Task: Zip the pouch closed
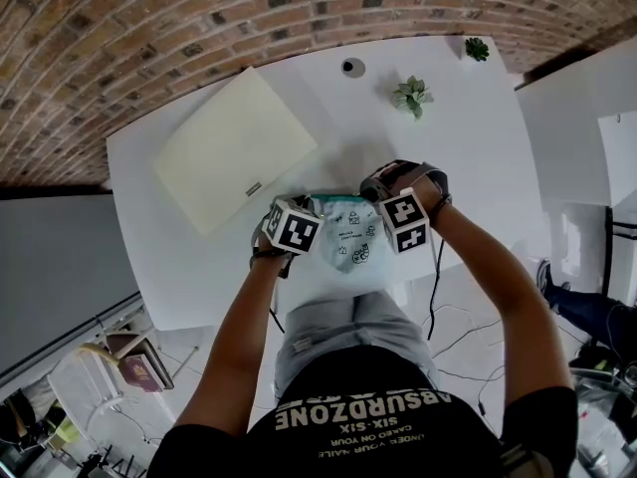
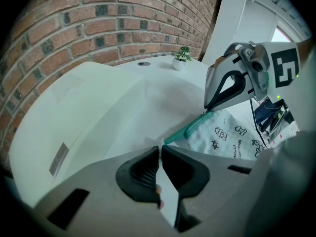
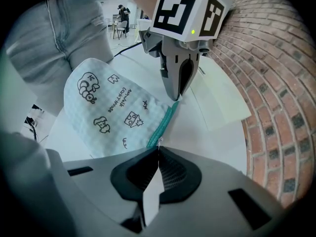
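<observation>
The pouch (image 1: 350, 242) is pale blue-white cloth with black doodles and lies flat near the table's front edge. Its teal zipper (image 3: 165, 122) runs along the far edge. My left gripper (image 2: 159, 148) is shut on a thin bit of fabric at the left end of the zipper (image 2: 197, 124). My right gripper (image 3: 158, 149) is shut at the other end, with a small metal zipper pull (image 3: 159, 141) pinched at its tips. Each gripper shows in the other's view, the right gripper (image 2: 207, 109) and left gripper (image 3: 176, 98) tip-down at opposite ends of the teal strip. Whether the teeth are joined I cannot tell.
A cream flat folder (image 1: 234, 147) lies on the white table (image 1: 478, 147) at the back left. Two small potted plants (image 1: 411, 96) (image 1: 477, 48) and a round dark cap (image 1: 352, 66) stand at the back. A brick wall (image 1: 149, 28) borders the far side.
</observation>
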